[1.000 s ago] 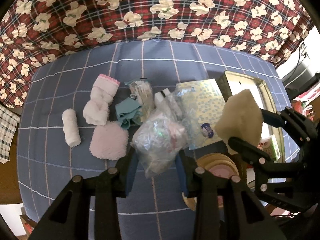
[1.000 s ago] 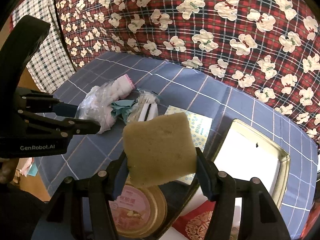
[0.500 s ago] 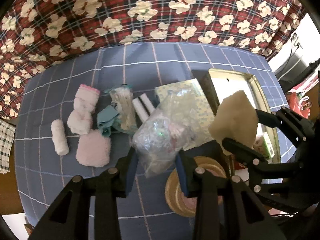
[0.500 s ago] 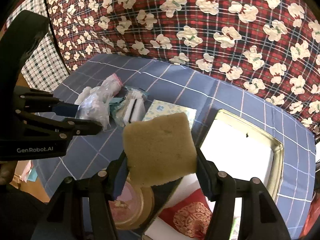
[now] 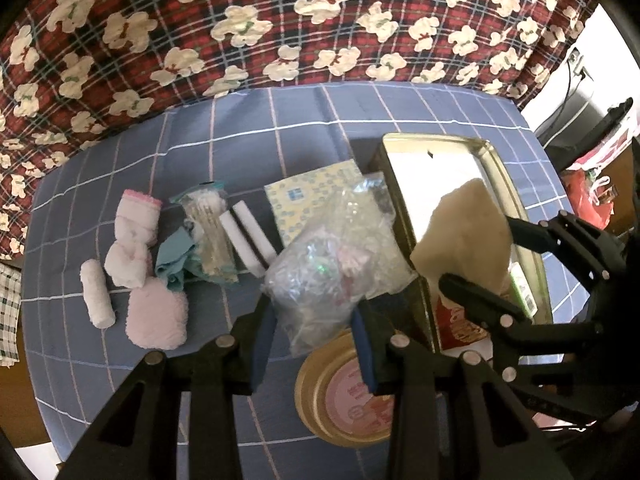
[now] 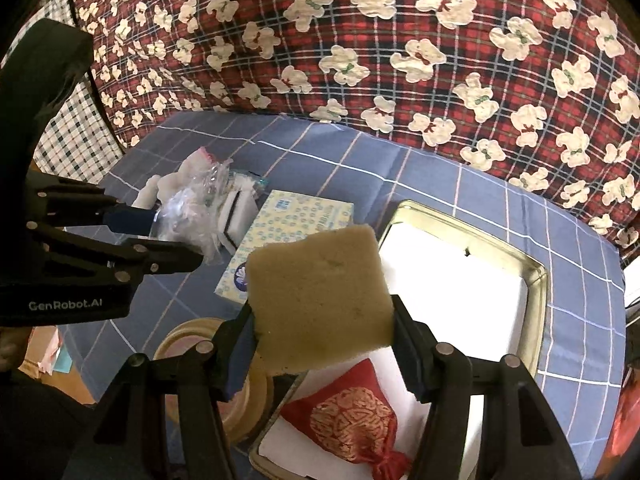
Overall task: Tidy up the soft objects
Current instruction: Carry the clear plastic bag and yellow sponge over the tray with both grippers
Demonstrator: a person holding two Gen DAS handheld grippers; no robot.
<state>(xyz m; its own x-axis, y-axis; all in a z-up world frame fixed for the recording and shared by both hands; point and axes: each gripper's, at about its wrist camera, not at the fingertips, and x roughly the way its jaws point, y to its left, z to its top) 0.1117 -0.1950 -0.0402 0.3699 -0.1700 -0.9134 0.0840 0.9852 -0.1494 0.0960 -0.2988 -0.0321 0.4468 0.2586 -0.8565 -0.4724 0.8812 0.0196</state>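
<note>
A red plaid cloth with white bears [image 5: 280,20] hangs behind a bench covered in a blue checked cloth [image 5: 240,120]. On the bench's right part sits an open metal tin [image 6: 536,280] with a white inside; just in front of it a red embroidered pouch [image 6: 352,420] lies in a white-lined tray whose edges are partly hidden. A patterned tissue pack [image 6: 288,236] lies just left of the tin, and a round gold lid [image 5: 340,400] sits near the bench's front edge.

The right claw [image 6: 320,332] grips a tan sponge [image 6: 320,300] by its two sides, jaws pressed against it — the sponge hangs in the air above the pouch and the tin's near edge. The left claw [image 5: 312,340] is closed on a crinkled clear plastic bag [image 5: 332,268] with pale contents, held above the bench between the tissue pack and the gold lid.

Further left on the cloth lie the smaller soft things, close together: a white and pink sock bundle [image 5: 132,240], a fluffy pink pad [image 5: 156,320], a teal cloth [image 5: 176,260], a packet of cotton swabs [image 5: 208,232], two white foam blocks [image 5: 248,236] and — apart at the far left — a rolled white cloth [image 5: 96,300].
</note>
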